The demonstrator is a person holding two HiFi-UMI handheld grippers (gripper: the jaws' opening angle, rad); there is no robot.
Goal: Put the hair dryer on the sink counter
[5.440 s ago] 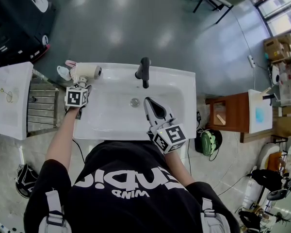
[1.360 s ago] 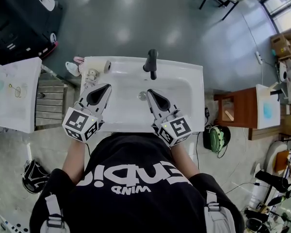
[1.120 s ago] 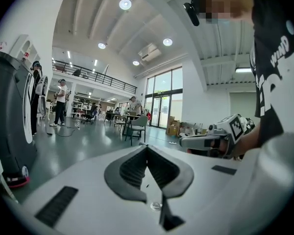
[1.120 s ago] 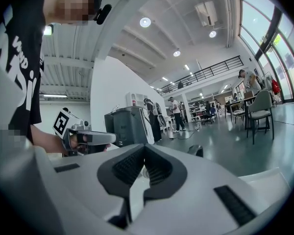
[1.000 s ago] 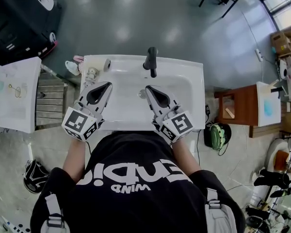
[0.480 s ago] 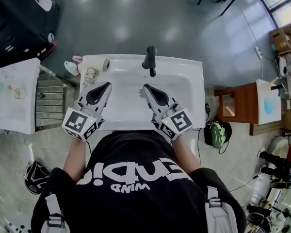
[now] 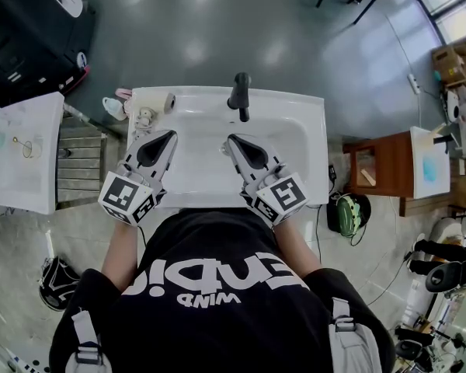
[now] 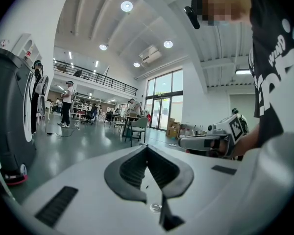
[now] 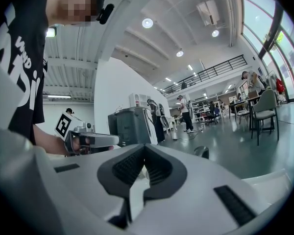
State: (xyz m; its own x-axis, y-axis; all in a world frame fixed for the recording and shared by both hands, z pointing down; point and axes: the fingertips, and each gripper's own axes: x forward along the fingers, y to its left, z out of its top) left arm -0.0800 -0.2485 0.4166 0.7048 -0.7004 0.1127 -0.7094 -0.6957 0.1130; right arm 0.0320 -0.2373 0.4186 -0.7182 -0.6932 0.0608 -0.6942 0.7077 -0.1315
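Hair dryer: the small white plastic hair dryer (image 7: 166, 105) lies on its side at the back left corner of the white ceramic sink table (image 7: 307, 130). It sits on the flat rim left of the basin, well apart from the black metal faucet (image 7: 238, 98) at the back edge. Nothing is touching it.

Left gripper: the grey two-jaw left gripper (image 7: 170, 135) hovers over the table's left side, near the hair dryer but clear of it. Its jaws are pressed together with nothing between them.

Right gripper: the matching grey right gripper (image 7: 232, 139) hangs over the middle of the basin, in front of the faucet. Its jaws are also closed tight and empty.

Posture: the two grippers sit side by side, tips pointing towards the back edge. To me it looks like a resting pose, with both held off the hair dryer so neither knocks it.

Task stage: I'd say the placing is done, since the hair dryer rests on the table with no gripper on it.

Why there: the rim keeps it out of the bowl and away from the faucet's water.

Risk: it lies close to the corner, so a stray nudge could tip it off the edge.
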